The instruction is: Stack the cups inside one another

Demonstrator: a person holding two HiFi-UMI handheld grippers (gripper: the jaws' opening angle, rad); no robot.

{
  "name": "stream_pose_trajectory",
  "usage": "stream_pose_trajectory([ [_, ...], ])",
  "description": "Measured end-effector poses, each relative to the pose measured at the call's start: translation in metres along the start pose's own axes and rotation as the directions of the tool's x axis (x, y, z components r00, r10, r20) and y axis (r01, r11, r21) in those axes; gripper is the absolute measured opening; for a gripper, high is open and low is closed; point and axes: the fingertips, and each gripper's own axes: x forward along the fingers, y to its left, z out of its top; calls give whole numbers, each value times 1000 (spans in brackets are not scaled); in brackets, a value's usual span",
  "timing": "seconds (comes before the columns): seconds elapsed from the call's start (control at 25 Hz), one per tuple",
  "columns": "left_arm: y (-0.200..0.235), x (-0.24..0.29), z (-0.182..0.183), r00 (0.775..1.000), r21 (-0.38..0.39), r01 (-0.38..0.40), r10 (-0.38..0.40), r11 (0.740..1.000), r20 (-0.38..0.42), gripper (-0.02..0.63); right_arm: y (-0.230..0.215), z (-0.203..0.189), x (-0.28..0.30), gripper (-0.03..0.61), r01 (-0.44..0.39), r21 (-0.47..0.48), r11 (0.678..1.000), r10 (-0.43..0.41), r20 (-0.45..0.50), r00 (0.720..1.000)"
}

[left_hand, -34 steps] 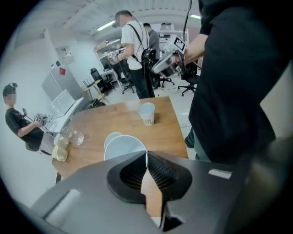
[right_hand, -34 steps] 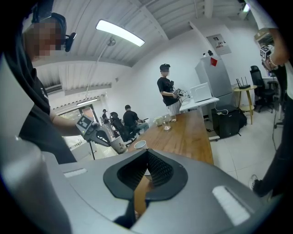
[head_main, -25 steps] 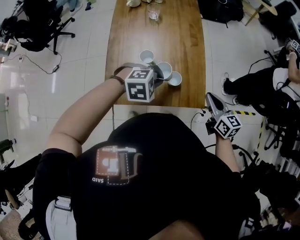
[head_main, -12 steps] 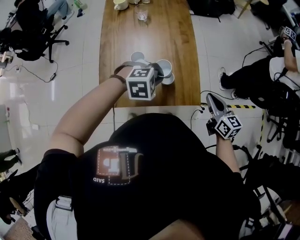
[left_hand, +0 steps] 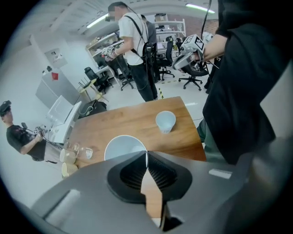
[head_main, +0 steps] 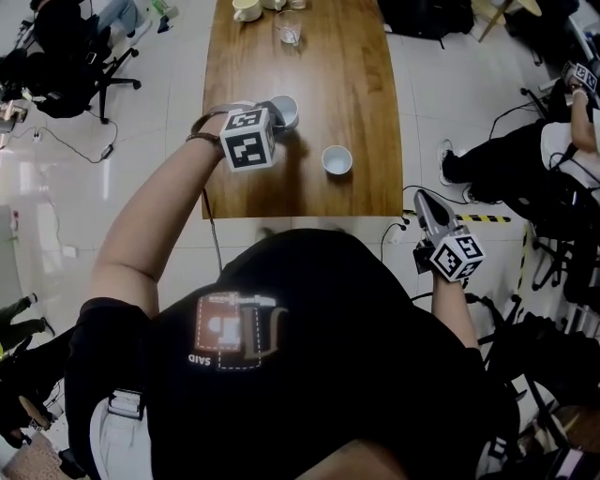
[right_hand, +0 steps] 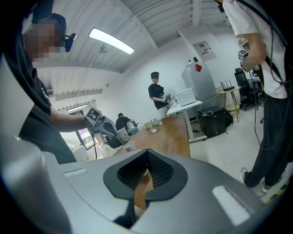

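Note:
My left gripper point(head_main: 274, 112) is shut on the rim of a white paper cup point(left_hand: 124, 145) and holds it over the left part of the wooden table point(head_main: 356, 84). In the head view a white cup point(head_main: 285, 109) shows just past its marker cube; I cannot tell whether that is the held cup alone or one over another. A second white cup point(head_main: 337, 159) stands alone, upright, nearer the front right. The right gripper view shows the held cup point(right_hand: 122, 135) in the left gripper point(right_hand: 113, 131). My right gripper point(head_main: 425, 197) is shut and empty, off the table's front right corner.
A clear glass point(head_main: 288, 28) and a pale mug point(head_main: 247, 8) stand at the far end of the table. Office chairs point(head_main: 70, 66), floor cables and seated people point(head_main: 525, 159) ring the table. Another person point(left_hand: 135, 50) stands beyond it.
My left gripper has carried its cup left and farther along the table, away from the cup at the front right. The right gripper has stayed put.

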Motion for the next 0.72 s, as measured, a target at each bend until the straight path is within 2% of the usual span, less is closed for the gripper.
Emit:
stream_pose_trajectory([
  [0.28,9,32,-35,993,-55,18,-24,998,-116,12,1,1,0,14,6,3,1000,-6,-16,1000],
  [0.44,9,51,-41,991,-88,13,-25,996,-130,28,-2,0,-2,14,14,7,1000,-14,-15,1000],
  [0.56,7,57,-39,994,-122,28,-41,992,-104,160,-2,-1,0,14,15,6,1000,-15,-21,1000],
  [0.64,15,43,-33,999,-159,-8,0,987,-53,167,-2,0,1,14,12,3,1000,-12,-16,1000],
  [0.72,30,10,-20,993,-245,-76,95,967,66,167,0,3,3,14,6,-3,1000,-6,-7,1000],
])
